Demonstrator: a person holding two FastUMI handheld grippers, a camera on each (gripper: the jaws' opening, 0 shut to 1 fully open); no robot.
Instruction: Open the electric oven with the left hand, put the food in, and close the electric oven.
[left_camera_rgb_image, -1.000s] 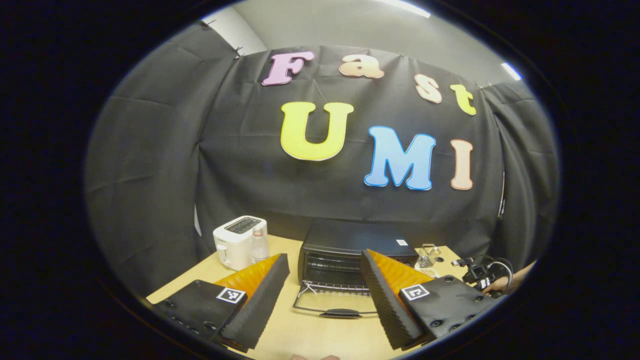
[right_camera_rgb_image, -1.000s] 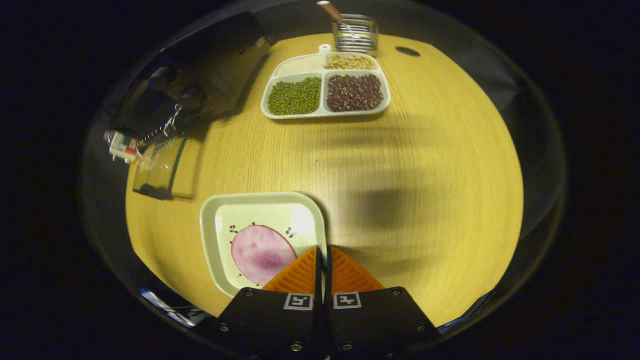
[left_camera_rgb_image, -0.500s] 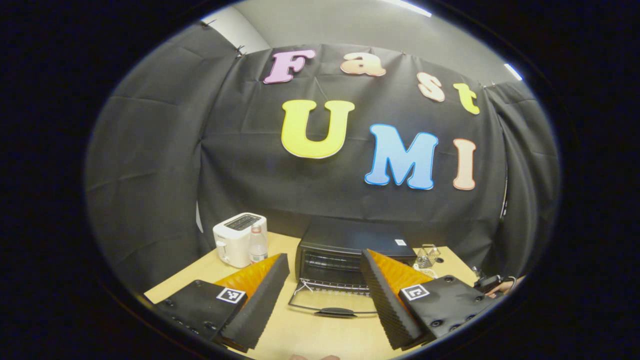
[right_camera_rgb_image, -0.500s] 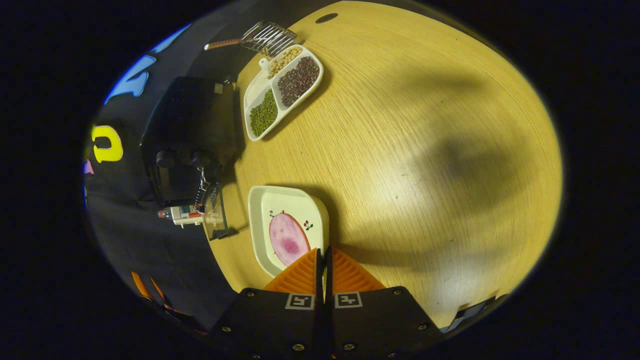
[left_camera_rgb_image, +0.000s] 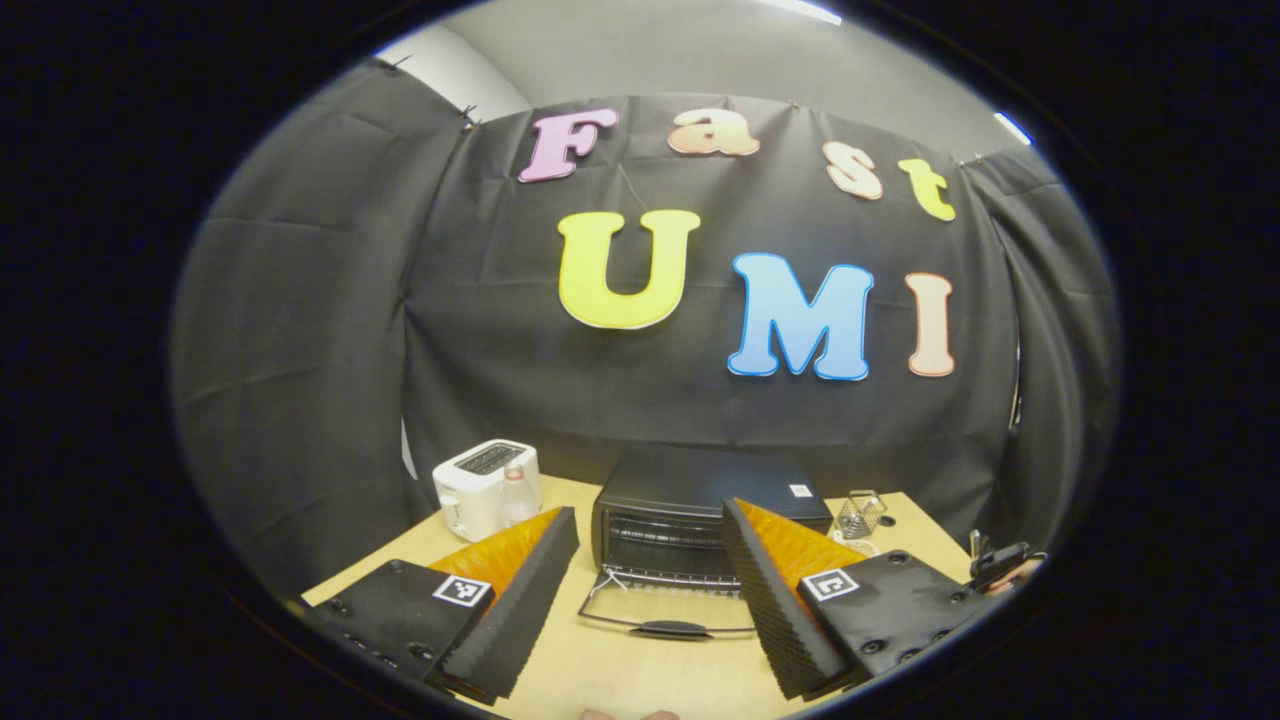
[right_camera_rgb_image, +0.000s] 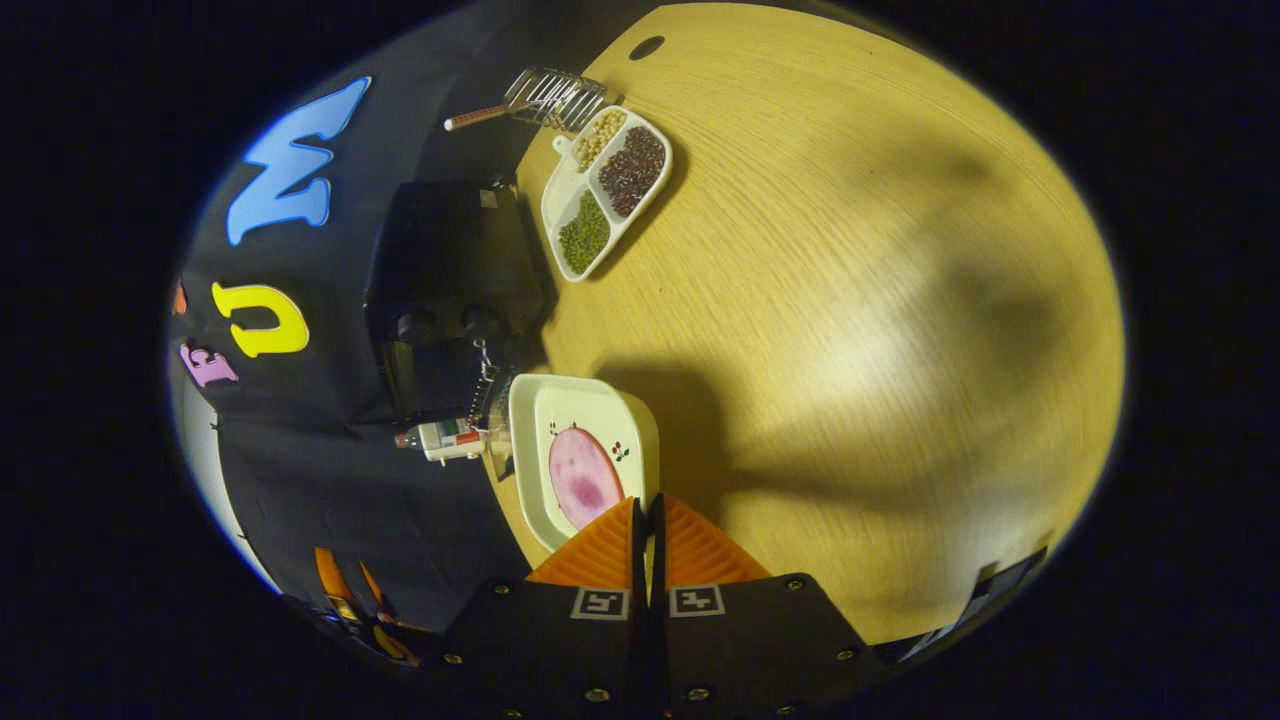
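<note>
While my right gripper (right_camera_rgb_image: 645, 525) pinches the near rim of the plate (right_camera_rgb_image: 585, 462) with its fingers nearly together, the job in hand, as I judge it, is carrying the slice of ham (right_camera_rgb_image: 585, 480) to the oven (right_camera_rgb_image: 450, 290), which sits left of centre in the right gripper view with its door (left_camera_rgb_image: 668, 606) already down. To do this well I should keep the plate level so the ham does not slide, bring it in square to the opening rather than corner first, and clear the dropped door and its handle before lowering onto the rack.

My left gripper (left_camera_rgb_image: 648, 585) stands wide and holds nothing, low in the left gripper view, with the oven between its fingers farther back; it should stay out of the way until the door needs lifting.

That left view gives me the oven front on: the open cavity, the door lying flat on the table (left_camera_rgb_image: 640, 680), a white toaster (left_camera_rgb_image: 485, 485) at lower left. The right view gives what it lacks: the plate, the ham, and a divided tray of beans (right_camera_rgb_image: 605, 190) at the upper middle.
</note>
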